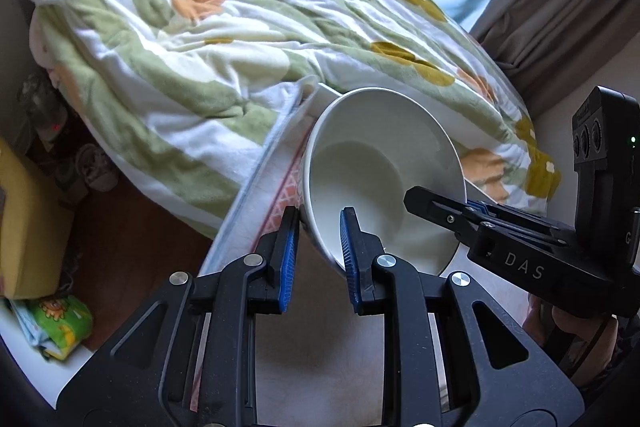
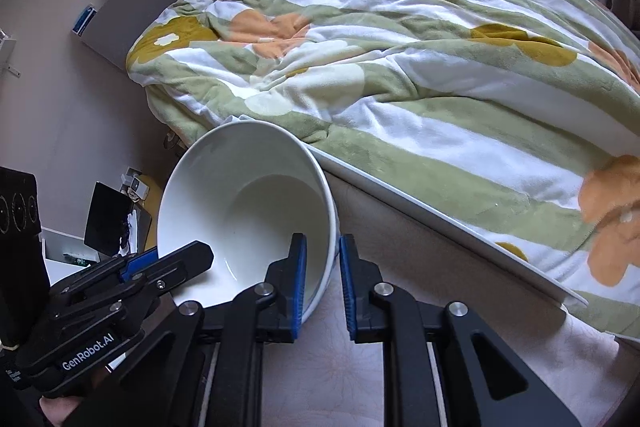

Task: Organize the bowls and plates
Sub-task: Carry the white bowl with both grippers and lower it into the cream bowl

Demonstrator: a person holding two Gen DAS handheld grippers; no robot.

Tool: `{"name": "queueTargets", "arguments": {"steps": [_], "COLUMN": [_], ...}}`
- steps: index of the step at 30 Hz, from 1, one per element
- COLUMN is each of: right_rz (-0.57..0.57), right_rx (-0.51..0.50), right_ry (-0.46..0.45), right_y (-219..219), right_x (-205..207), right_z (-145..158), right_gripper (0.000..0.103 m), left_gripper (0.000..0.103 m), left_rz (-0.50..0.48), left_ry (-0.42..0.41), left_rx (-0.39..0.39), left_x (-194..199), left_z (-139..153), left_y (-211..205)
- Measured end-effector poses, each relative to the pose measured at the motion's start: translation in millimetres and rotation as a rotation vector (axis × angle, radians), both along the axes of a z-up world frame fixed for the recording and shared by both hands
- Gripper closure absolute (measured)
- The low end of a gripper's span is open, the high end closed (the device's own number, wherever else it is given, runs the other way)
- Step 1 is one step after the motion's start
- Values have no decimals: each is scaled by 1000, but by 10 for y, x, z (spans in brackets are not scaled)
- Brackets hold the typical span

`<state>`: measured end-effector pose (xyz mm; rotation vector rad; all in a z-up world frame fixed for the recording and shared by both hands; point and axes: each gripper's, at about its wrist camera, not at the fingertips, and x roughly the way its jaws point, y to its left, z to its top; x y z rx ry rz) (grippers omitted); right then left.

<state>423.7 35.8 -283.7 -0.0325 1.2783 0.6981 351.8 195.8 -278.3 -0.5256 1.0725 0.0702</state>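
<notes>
One bowl (image 1: 380,171), white, glossy, deep and round, tilted on its side over a pale tabletop (image 2: 380,355). Two grippers, black with ribbed blue pads. Left gripper (image 1: 318,259) pinches the bowl's rim wall, one pad inside, one outside. Right gripper (image 2: 323,285) clamps the opposite rim likewise. One rumpled fleece blanket (image 2: 400,67), floral, green-striped, just behind.
</notes>
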Motion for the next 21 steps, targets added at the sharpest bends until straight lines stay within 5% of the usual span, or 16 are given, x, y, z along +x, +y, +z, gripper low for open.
{"name": "queueTargets", "arguments": {"steps": [10, 21], "right_rz": [-121, -301], "right_rx": [44, 29], "right_ry": [-69, -121], "right_y": [-814, -2275], "right_x": [-526, -1345], "right_z": [662, 1131], "right_gripper": [88, 88], "left_gripper": [85, 85], "left_rz": [-97, -276], "left_ry": [-74, -127], "left_rx": [35, 24], "left_x": [-437, -1029], "left_z": [689, 1203], "left_y": [-763, -2249]}}
